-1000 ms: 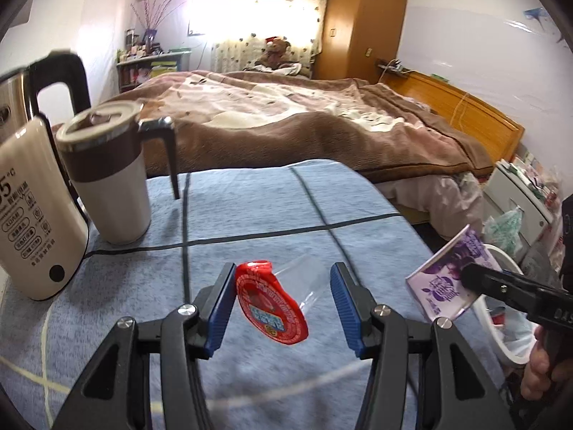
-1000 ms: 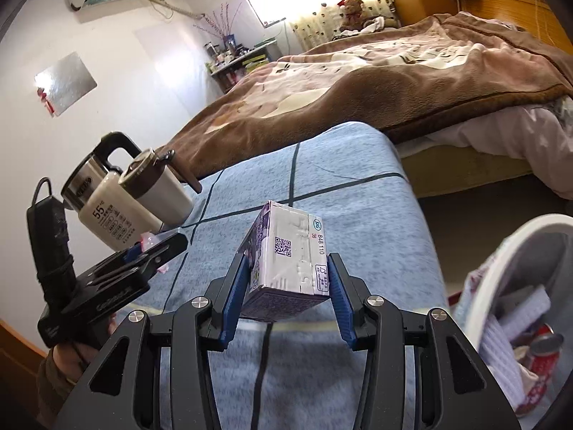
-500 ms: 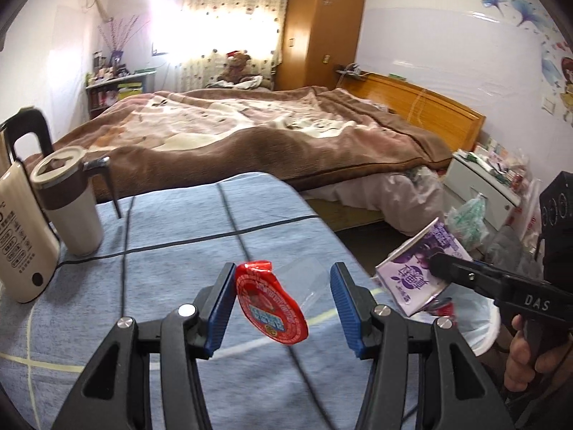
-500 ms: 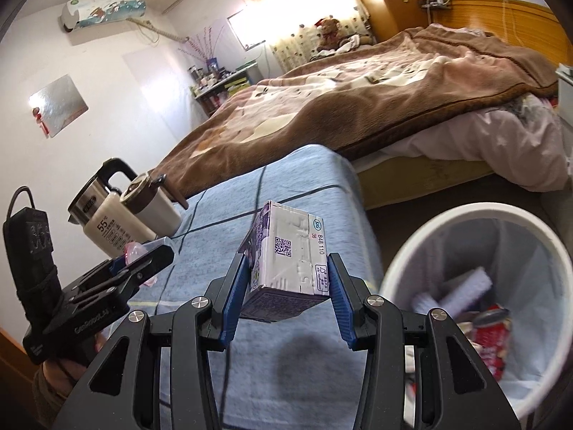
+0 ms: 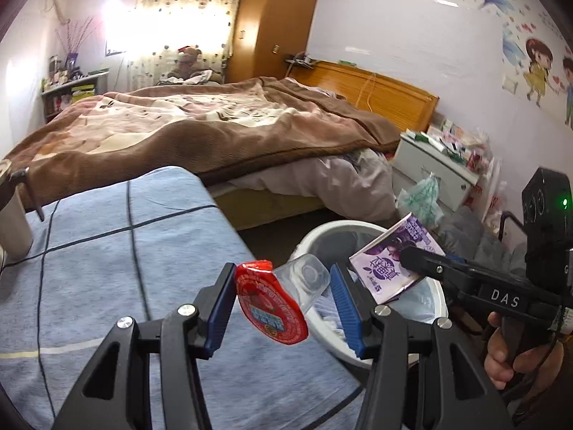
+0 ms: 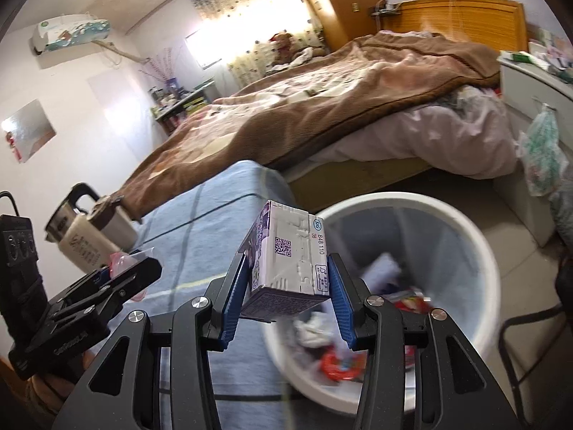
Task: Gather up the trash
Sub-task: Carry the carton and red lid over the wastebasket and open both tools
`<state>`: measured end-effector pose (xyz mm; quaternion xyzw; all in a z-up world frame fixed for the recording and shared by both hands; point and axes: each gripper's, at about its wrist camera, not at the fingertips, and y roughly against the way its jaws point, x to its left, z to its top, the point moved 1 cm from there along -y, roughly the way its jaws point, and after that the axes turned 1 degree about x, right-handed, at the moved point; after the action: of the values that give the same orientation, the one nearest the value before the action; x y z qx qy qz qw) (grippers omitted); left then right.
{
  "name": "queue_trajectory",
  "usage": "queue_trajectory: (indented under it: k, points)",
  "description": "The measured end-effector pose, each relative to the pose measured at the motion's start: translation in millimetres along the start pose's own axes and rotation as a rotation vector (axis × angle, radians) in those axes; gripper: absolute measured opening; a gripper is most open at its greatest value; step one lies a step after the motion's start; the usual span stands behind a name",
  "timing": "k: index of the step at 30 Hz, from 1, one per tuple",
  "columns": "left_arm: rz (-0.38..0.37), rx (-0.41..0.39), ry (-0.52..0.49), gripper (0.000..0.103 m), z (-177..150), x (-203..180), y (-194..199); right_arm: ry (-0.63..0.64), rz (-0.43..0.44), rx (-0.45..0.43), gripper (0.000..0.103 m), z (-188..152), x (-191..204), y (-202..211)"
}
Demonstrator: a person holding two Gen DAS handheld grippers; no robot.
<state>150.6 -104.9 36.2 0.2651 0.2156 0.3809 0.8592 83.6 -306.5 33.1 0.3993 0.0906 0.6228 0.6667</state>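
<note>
Beside the table draped in a blue cloth with dark stripes [image 5: 107, 251], a round white plastic waste bin [image 6: 476, 251] stands on the floor, already holding crumpled paper and red wrappers. Both grippers sit over the table's edge near it. The left gripper [image 5: 283, 301] clamps a clear plastic cup with a peeled-back red foil lid [image 5: 272, 304] between its blue pads, the cup lying sideways with its base toward the bin. The right gripper [image 6: 286, 286] squeezes a small purple-and-white drink carton [image 6: 290, 261] by its two sides; from the left wrist view the carton hangs just over the bin's rim. A cream electric kettle [image 6: 77, 247] and a steel mug with a brown lid [image 6: 114, 225] stand together at the table's far side. Beyond lies a bed under a brown blanket [image 5: 200, 132], with a white bedside cabinet [image 5: 429, 165] next to it.
</note>
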Motion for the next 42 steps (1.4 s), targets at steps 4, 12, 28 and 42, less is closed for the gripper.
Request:
queue_trajectory:
  k: [4,12,28,42]
  points:
    - [-0.03,0.017,-0.041,0.055,-2,-27,-12,-0.003,-0.045,0.0,0.046,-1,-19,4]
    - [-0.088,0.059,-0.038,0.055,-7,-57,-39,-0.003,-0.152,0.028,0.046,-3,-53,-3]
    - [-0.089,0.138,-0.048,0.058,-21,-85,-75,0.032,-0.261,0.082,0.049,-9,-89,-18]
    - [-0.033,0.076,-0.028,0.067,-22,-75,-39,0.028,-0.261,0.037,0.052,-9,-75,0]
